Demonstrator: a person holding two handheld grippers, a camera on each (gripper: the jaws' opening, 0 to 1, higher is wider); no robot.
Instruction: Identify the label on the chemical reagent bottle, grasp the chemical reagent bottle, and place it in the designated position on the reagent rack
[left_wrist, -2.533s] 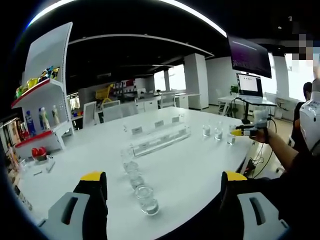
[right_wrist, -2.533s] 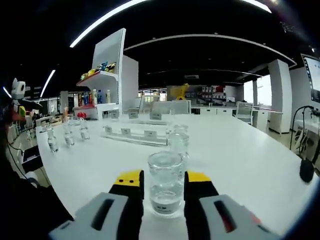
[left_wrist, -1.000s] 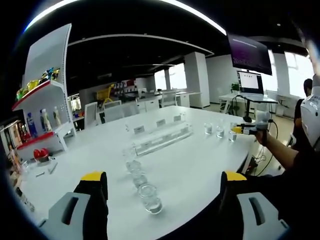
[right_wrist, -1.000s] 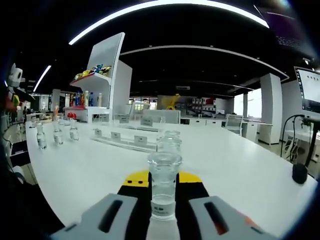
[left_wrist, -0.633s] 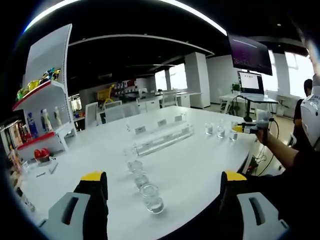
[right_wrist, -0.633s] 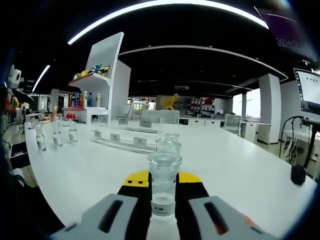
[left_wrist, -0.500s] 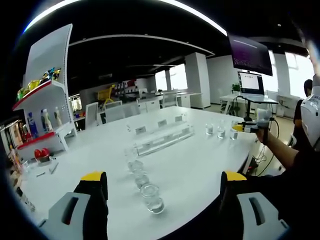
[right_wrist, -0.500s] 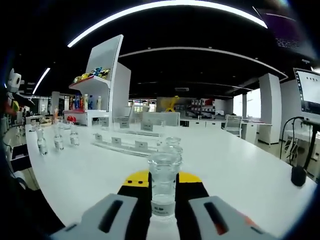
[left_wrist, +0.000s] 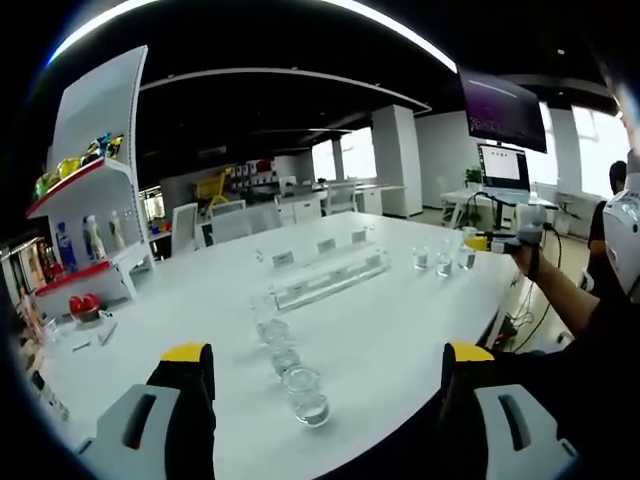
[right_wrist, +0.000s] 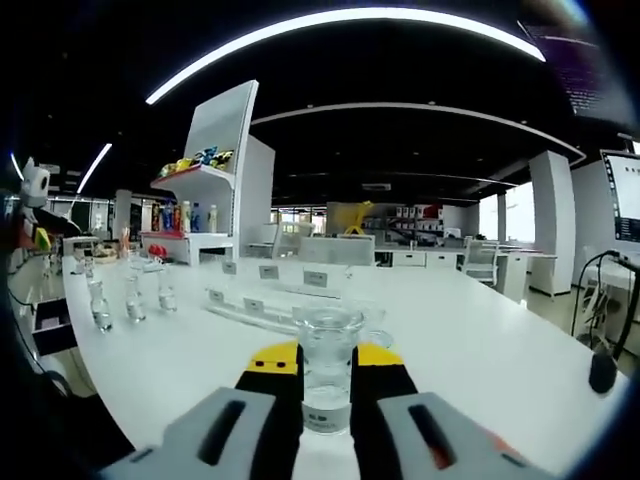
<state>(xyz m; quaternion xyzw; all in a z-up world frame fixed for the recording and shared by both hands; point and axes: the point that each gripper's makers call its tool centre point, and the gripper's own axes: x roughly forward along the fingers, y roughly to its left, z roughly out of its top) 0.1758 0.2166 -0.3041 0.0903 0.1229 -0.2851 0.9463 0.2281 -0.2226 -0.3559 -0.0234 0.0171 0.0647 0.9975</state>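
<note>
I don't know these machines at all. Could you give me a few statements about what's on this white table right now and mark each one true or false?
1. The right tool is clamped on a clear bottle. True.
2. The left tool grips a bottle too. False: its jaws stand wide apart, holding nothing.
3. A clear labelled rack sits on the table. True.
4. The held bottle has a red cap. False: its mouth is open.

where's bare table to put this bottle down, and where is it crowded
Bare: the white table between the clear rack and the near edge. Crowded: the line of bottles ahead of the left tool, and the cluster of bottles by the right tool.
</note>
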